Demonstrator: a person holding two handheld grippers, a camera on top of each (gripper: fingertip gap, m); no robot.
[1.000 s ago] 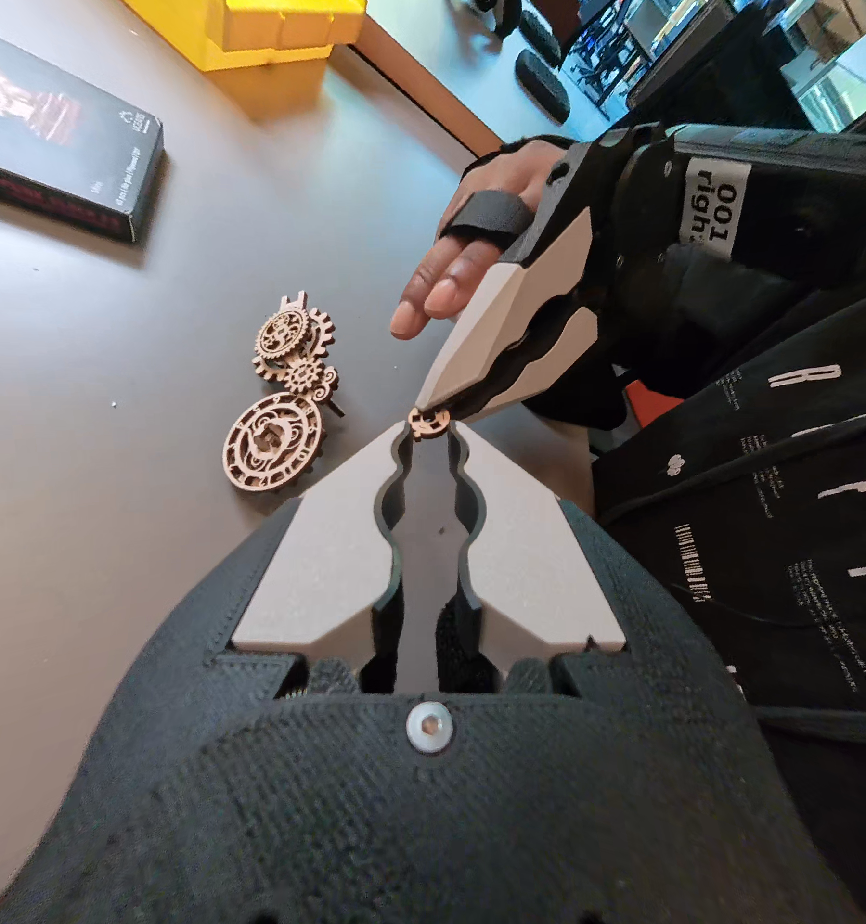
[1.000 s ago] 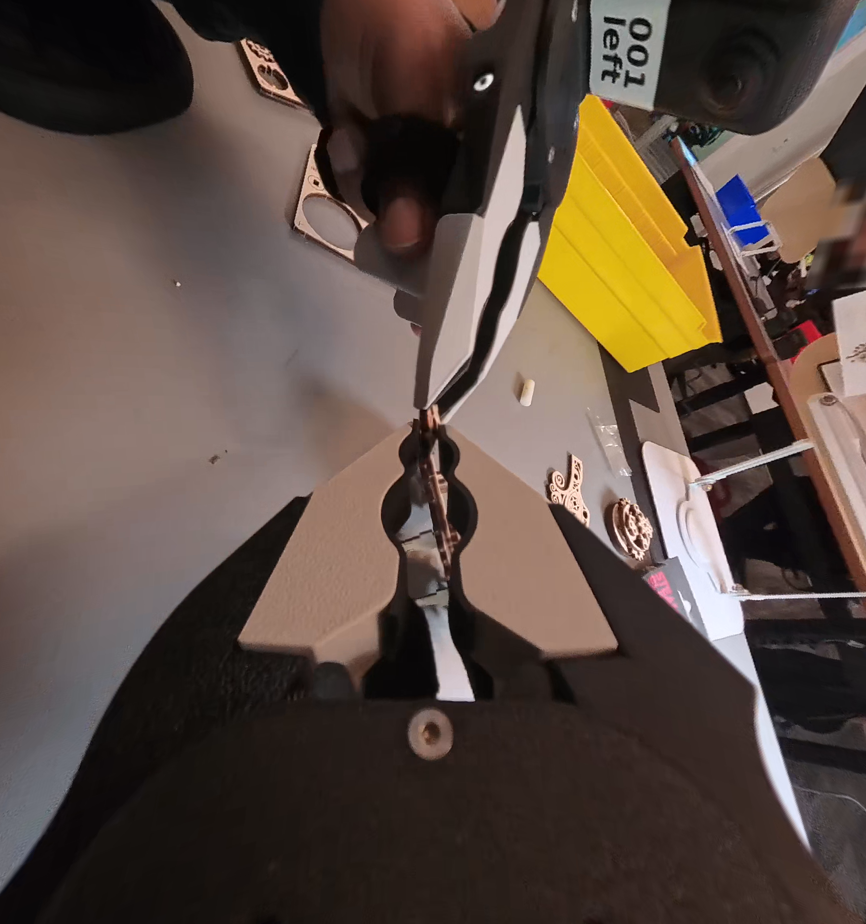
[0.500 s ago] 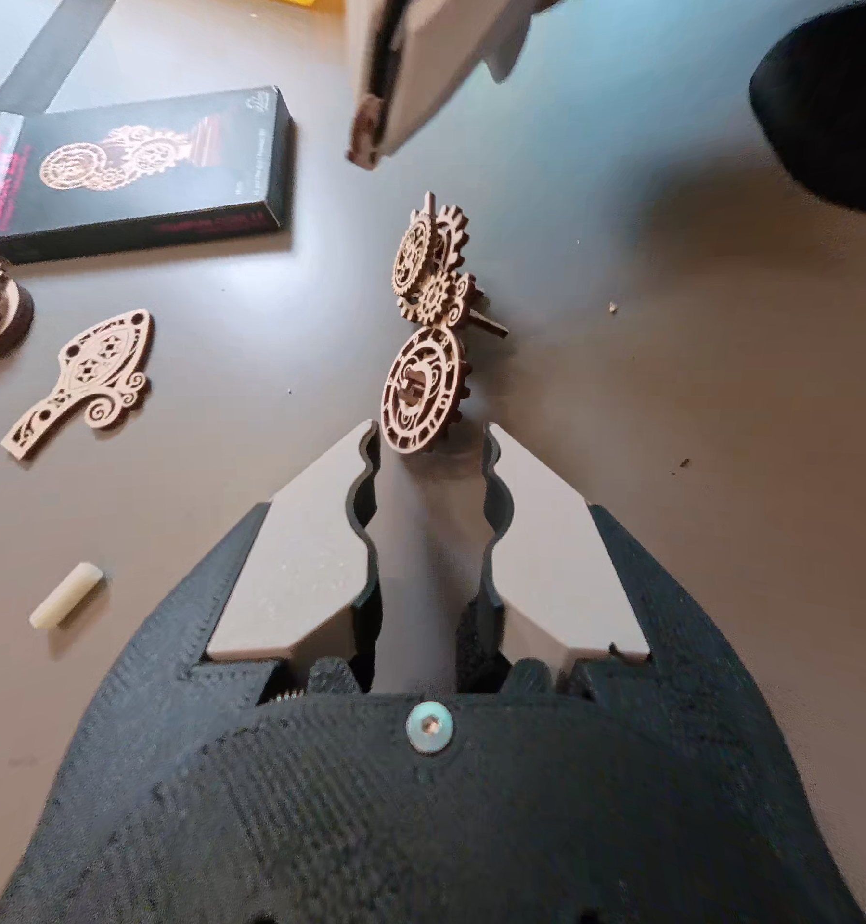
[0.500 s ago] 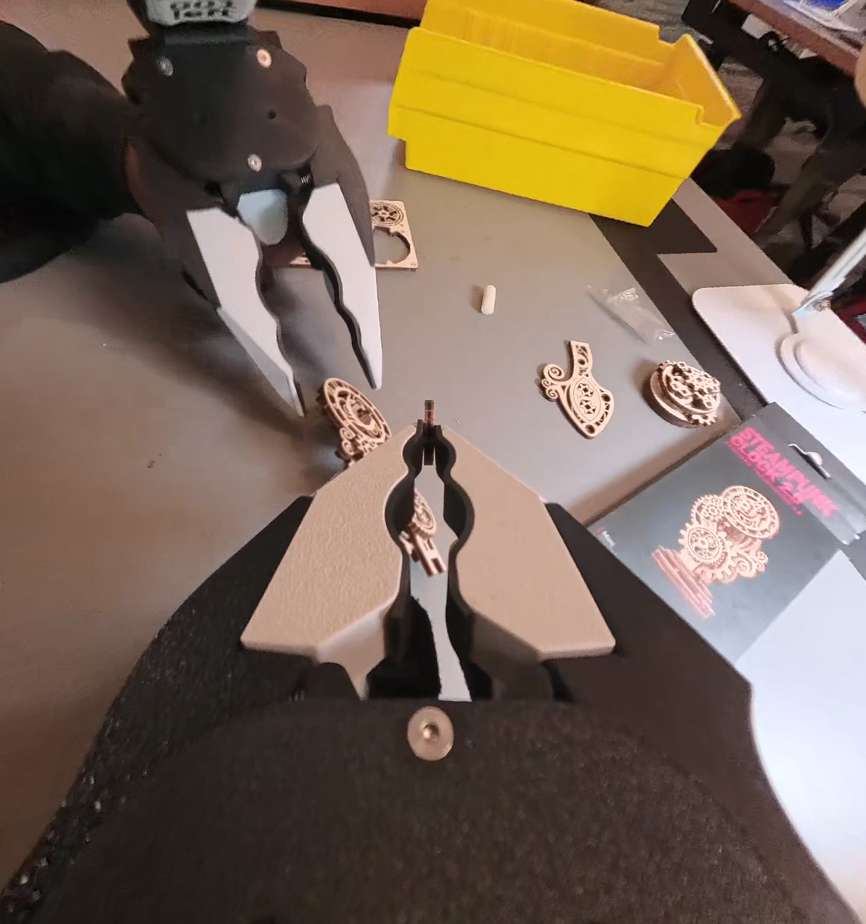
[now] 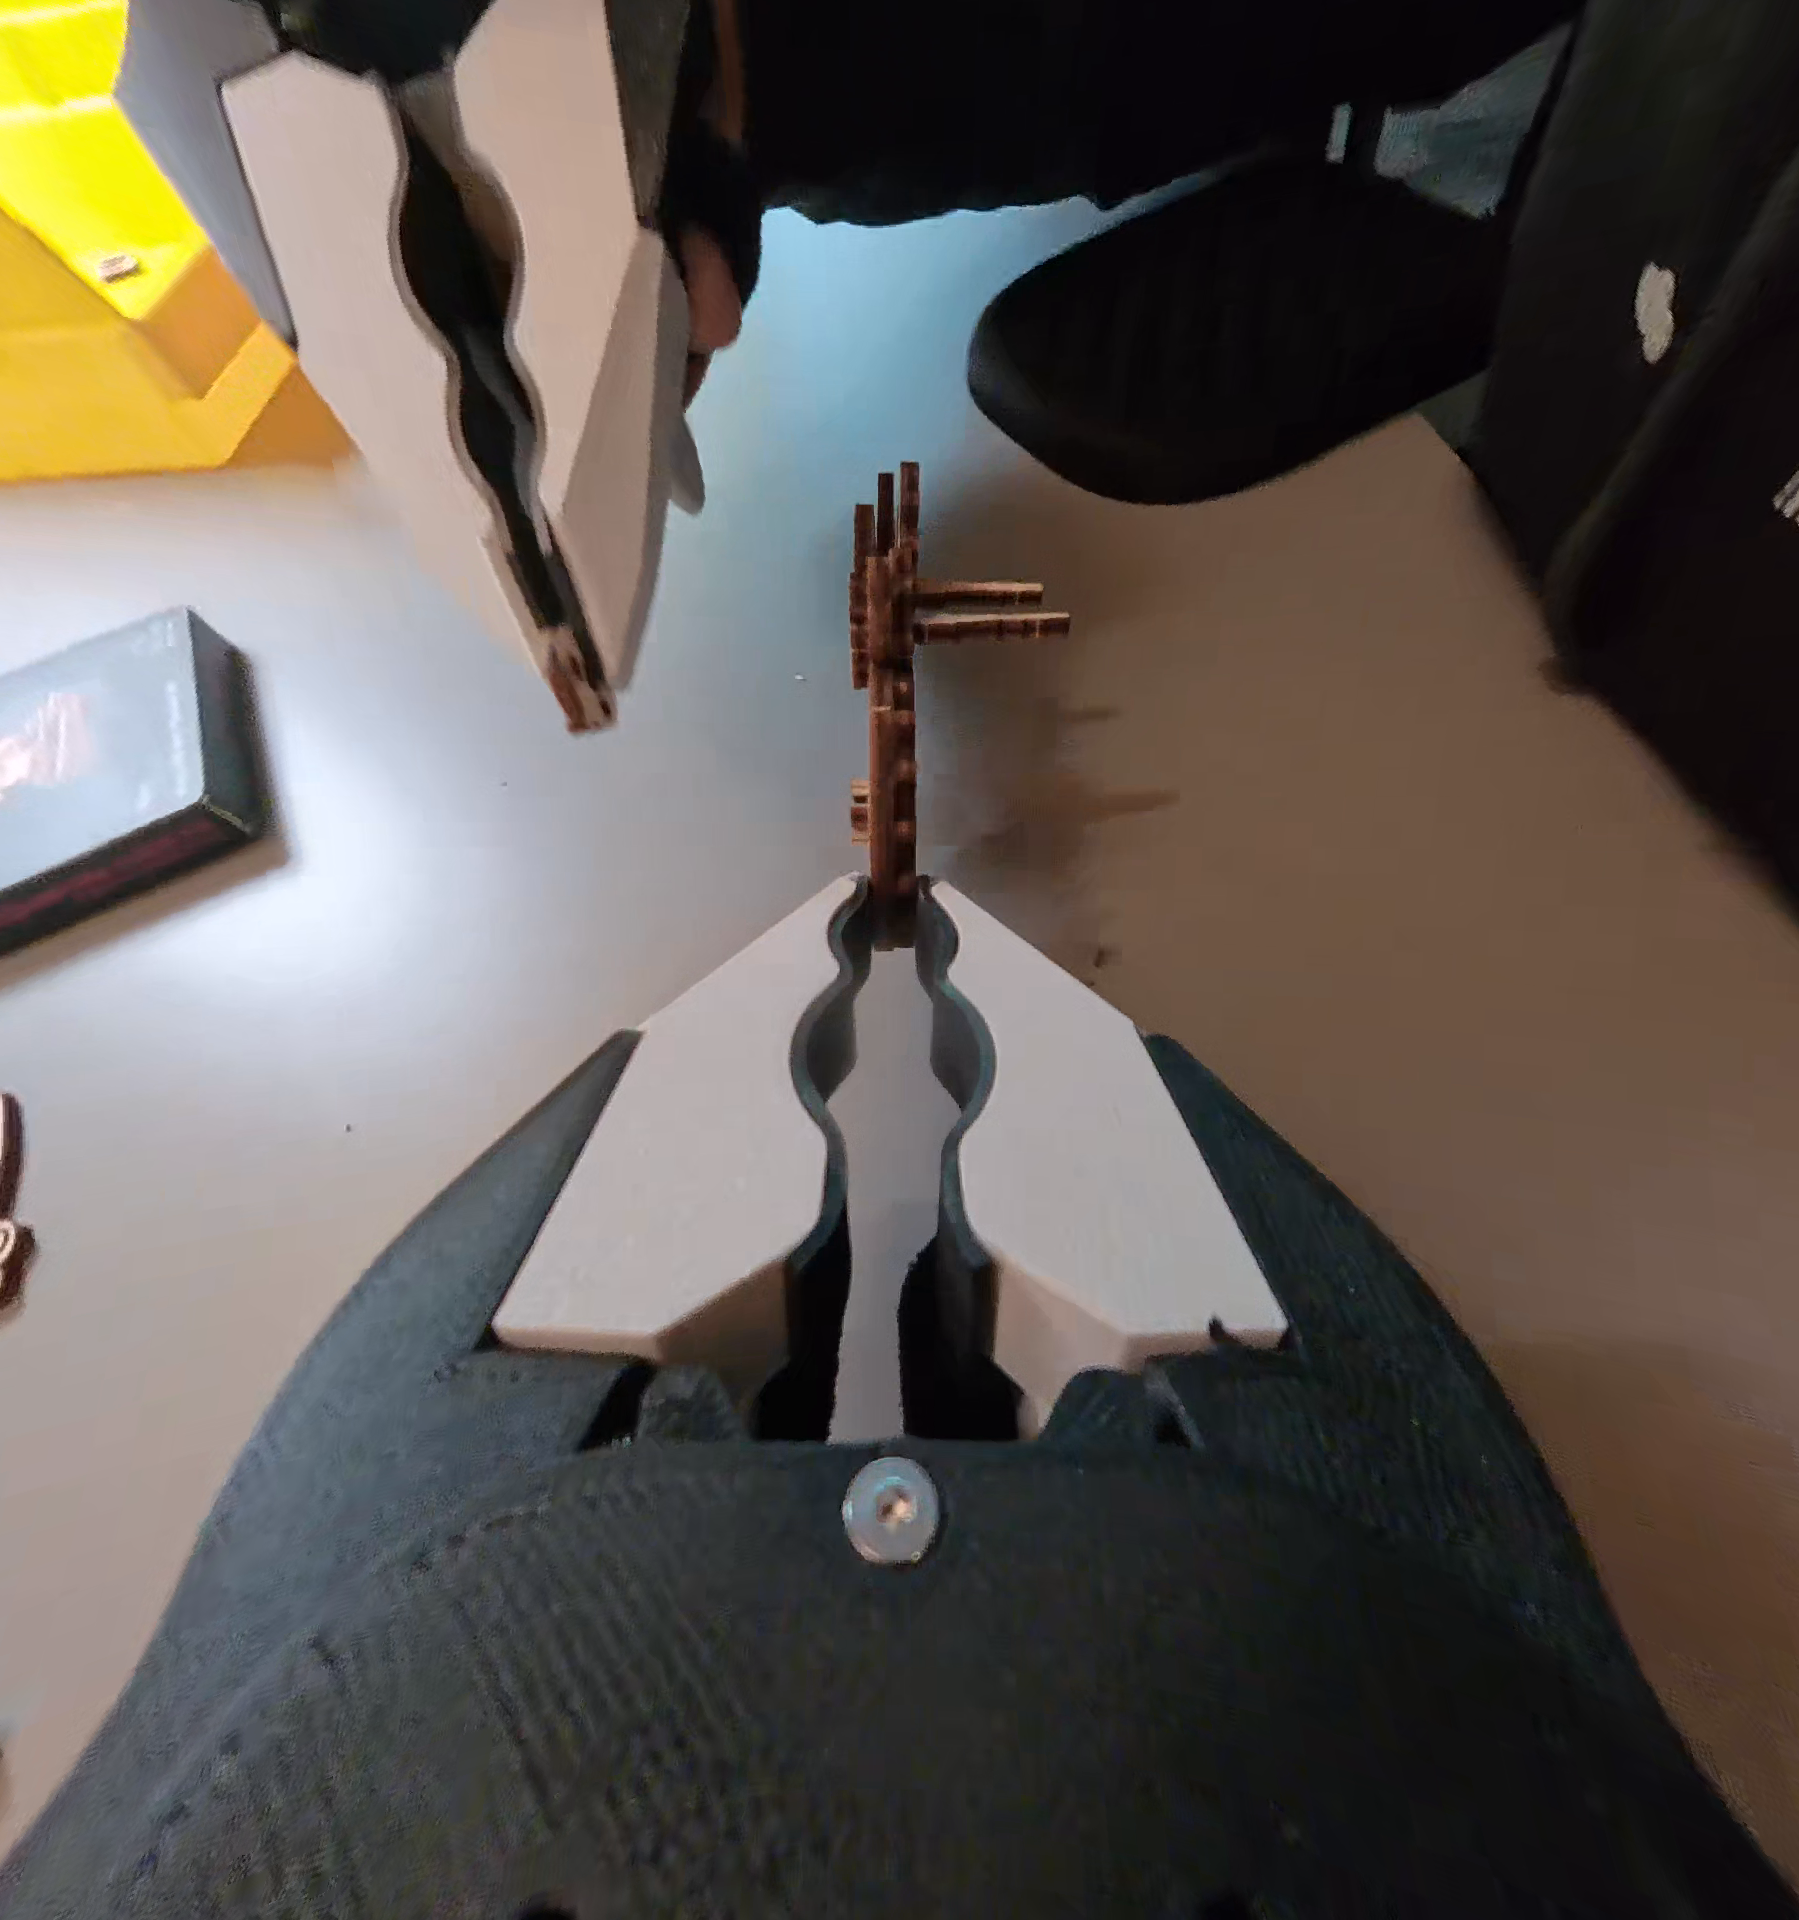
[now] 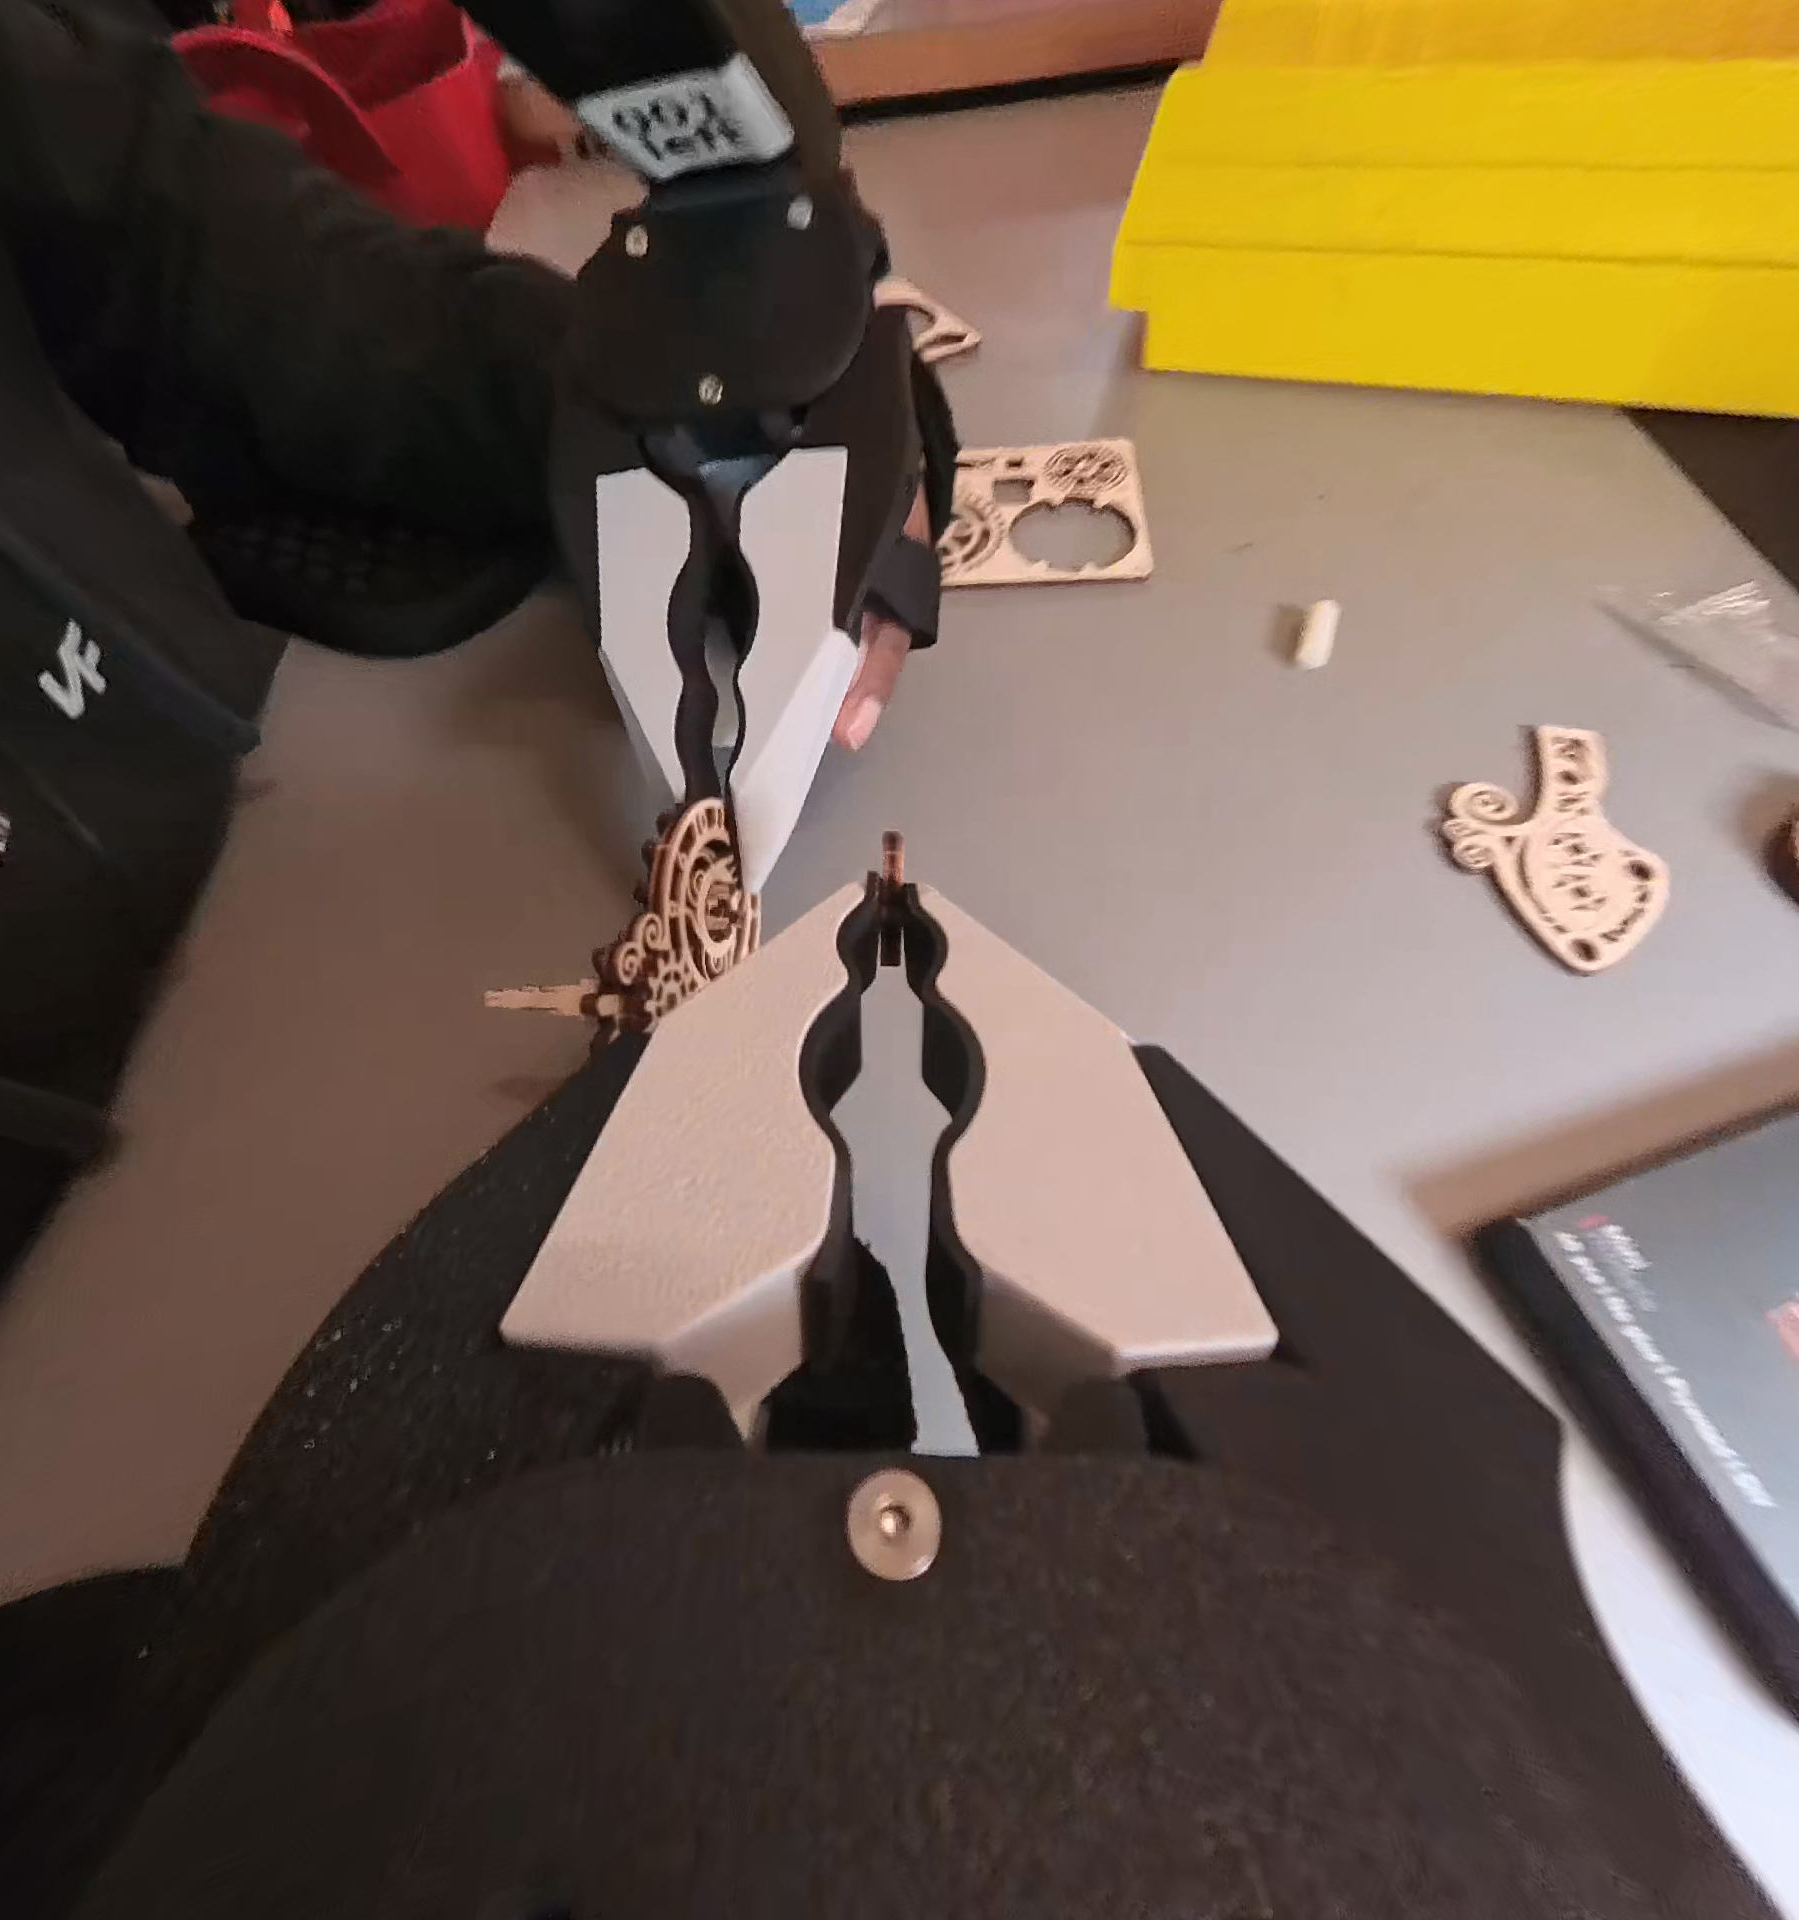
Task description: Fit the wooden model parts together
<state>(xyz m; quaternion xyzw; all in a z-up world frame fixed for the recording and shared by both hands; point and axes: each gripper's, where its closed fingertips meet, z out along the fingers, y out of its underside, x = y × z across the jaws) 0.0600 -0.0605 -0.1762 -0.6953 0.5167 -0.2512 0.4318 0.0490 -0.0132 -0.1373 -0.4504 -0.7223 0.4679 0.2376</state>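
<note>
Left wrist view: the left gripper (image 5: 890,914) clamps its jaws on the gear assembly (image 5: 895,717), held edge-on beyond the tips, while the right gripper (image 6: 890,914), jaws pinching a small wooden piece (image 6: 891,864), approaches, presumably to fit it.

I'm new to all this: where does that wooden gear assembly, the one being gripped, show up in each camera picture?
Left wrist view: the gear assembly stands edge-on at centre, clamped at its lower end in the left gripper.
Right wrist view: the gear assembly sits left of centre, face-on, hanging from the left gripper, partly behind the near finger.
Shared landmark: the yellow bin, upper left in one view, upper right in the other.
</note>
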